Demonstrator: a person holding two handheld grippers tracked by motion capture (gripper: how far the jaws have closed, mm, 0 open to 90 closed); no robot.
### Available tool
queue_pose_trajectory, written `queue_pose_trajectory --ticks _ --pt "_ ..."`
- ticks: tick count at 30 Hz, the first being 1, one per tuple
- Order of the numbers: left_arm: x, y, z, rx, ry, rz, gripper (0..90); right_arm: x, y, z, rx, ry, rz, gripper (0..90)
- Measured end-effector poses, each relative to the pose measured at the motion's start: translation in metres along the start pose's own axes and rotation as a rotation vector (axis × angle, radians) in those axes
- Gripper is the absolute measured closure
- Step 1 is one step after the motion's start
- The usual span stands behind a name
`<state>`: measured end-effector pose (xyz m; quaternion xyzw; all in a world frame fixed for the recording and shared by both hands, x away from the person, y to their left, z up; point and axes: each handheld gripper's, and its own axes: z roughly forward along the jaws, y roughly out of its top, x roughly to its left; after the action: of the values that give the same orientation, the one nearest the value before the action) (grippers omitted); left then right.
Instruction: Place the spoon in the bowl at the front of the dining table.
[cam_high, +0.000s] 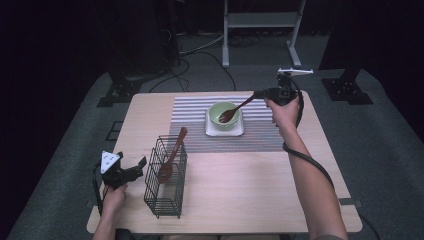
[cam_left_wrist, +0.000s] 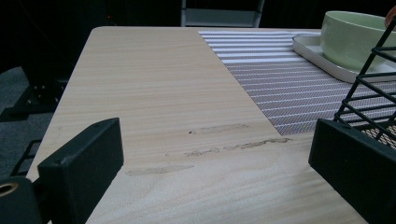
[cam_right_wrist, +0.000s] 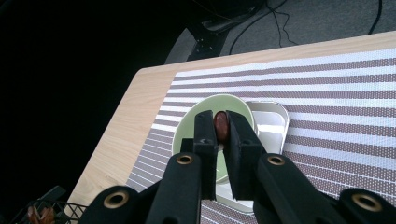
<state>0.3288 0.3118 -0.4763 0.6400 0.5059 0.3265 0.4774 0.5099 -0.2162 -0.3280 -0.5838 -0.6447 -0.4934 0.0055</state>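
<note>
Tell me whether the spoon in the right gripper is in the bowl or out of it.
In. The right gripper is shut on the spoon handle, and the spoon's head sits inside the green bowl.

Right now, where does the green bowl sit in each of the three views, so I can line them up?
High view: green bowl at centre, on the white tray, spoon dipping in.
Left gripper view: green bowl in the top right corner, behind the wire basket.
Right gripper view: green bowl at centre, partly behind the right gripper.
Shared landmark: the striped mat.
</note>
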Motion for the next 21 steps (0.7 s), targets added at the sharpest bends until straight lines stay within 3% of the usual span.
queue_pose_trajectory --ticks 21 --pt "0.000 0.000 0.000 -0.001 0.001 -0.006 2.2 -0.014 -0.009 0.015 0.012 -0.014 0.022 82.3"
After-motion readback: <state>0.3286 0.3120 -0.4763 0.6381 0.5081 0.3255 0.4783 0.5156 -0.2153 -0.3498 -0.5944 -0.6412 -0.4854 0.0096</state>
